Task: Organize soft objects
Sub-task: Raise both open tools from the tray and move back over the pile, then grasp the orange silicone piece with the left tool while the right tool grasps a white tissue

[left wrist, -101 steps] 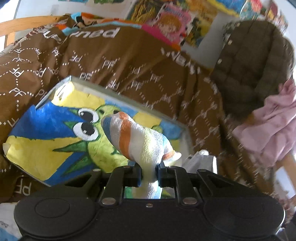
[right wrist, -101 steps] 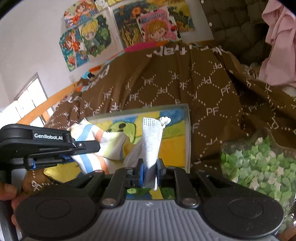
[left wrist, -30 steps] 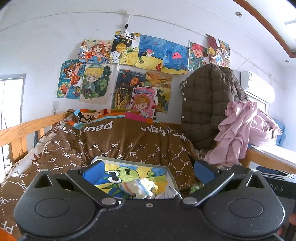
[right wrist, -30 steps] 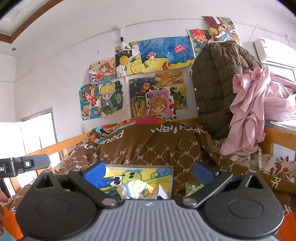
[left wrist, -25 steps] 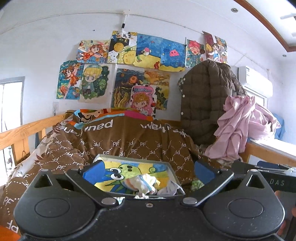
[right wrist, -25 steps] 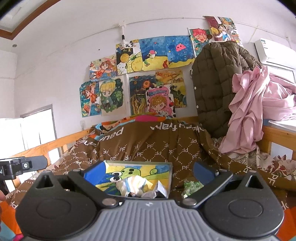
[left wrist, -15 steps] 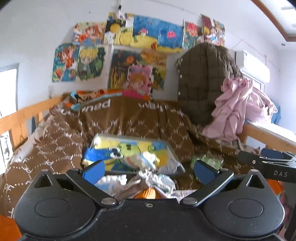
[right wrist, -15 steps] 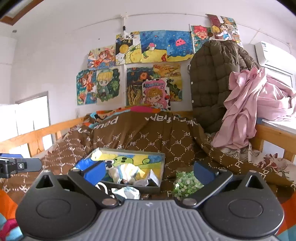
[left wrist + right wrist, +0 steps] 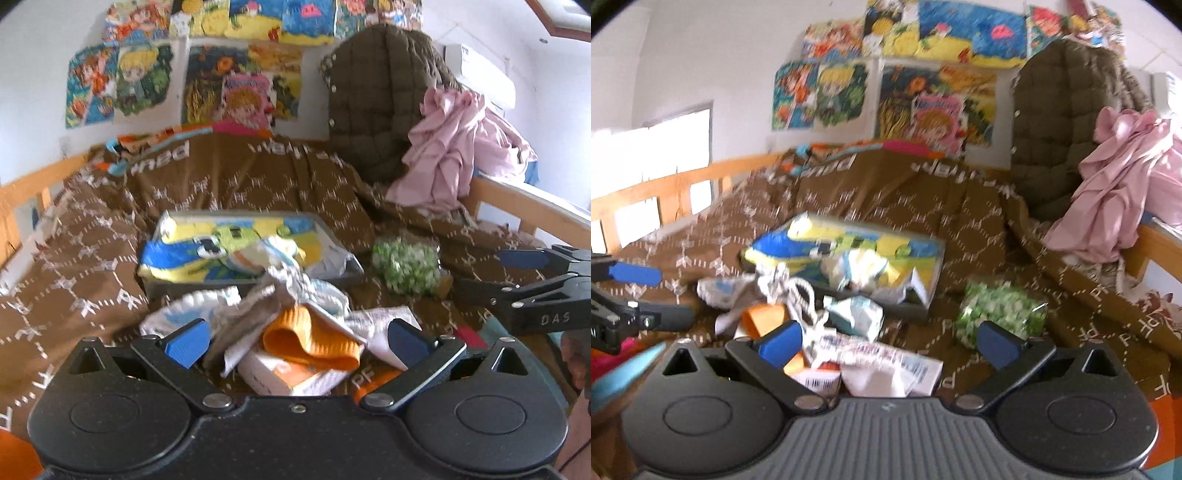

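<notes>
A pile of soft items point(image 9: 291, 325), an orange knit piece point(image 9: 310, 339) among them, lies on the brown bedspread point(image 9: 258, 184) just before the grey box point(image 9: 251, 254), which holds a striped sock point(image 9: 857, 267). Left gripper point(image 9: 295, 341) and right gripper point(image 9: 888, 341) hover above, jaws spread wide, empty.

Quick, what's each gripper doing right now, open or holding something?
Left gripper: open, holding nothing.
Right gripper: open, holding nothing.

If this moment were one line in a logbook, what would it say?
left hand-held gripper: open, empty | right hand-held gripper: open, empty | orange knitted sock: in pile | shallow grey box with cartoon lining: holds striped sock
</notes>
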